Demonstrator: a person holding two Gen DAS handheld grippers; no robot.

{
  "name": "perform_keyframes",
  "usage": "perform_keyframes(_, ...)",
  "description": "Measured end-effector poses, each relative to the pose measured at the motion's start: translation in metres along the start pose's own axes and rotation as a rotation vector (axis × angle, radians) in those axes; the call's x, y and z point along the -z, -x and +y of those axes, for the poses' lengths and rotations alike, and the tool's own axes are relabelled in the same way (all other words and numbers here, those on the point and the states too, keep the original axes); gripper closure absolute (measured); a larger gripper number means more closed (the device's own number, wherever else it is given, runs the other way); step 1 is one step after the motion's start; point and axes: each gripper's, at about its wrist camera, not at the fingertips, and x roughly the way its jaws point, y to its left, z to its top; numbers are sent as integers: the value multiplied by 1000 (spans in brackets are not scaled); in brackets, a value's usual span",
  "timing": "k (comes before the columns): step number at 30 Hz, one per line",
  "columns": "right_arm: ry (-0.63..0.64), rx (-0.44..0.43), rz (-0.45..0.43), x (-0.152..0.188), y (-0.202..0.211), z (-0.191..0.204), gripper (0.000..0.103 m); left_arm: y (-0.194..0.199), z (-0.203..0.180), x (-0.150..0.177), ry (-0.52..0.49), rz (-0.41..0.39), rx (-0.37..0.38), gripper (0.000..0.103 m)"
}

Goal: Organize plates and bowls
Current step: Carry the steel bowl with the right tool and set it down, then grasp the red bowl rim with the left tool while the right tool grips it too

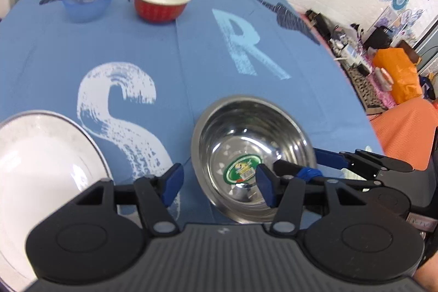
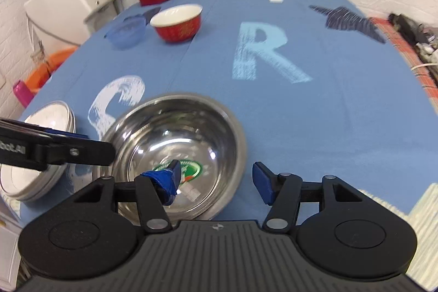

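Both grippers are held low at the bottom of their frames, jaws spread wide. The left gripper (image 1: 219,184) is seen entering the right wrist view from the left edge. The right gripper (image 2: 216,179) is seen crossing in at lower right of the left view.

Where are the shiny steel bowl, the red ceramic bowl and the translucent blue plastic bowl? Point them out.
Shiny steel bowl (image 2: 175,133): right wrist view, inner wall.
Red ceramic bowl (image 1: 160,8): left wrist view, outer red side.
Translucent blue plastic bowl (image 1: 87,4): left wrist view, front wall.
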Motion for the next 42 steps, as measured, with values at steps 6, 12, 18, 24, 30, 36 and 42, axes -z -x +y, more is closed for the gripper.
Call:
perform_keyframes(6, -116, -57, -34, -24, 18, -8, 59, 50, 24, -21, 11, -104, -11, 44)
perform_keyframes(12, -262, -134, 21, -56, 1, -1, 59, 76, 67, -47, 82, -162, -92, 42)
perform_keyframes(18, -107, -116, 30, -98, -33, 20, 59, 60, 104, -74, 163, -161, -101, 41)
perform_keyframes(24, -36, -37, 12, -171, -88, 29, 59, 6, 131, -131, 337, -146, -19, 41)
perform_keyframes(30, 67, 24, 39, -225, -165, 46, 59, -63, 152, -166, 570, -102, 14, 41)
perform_keyframes(36, 79, 49, 89, -242, -226, 38, 58, -103, 157, -188, 673, -110, -2, 41)
perform_keyframes(42, 155, 25, 123, -240, -253, 44, 58, -119, 146, -200, 624, -121, -96, 43)
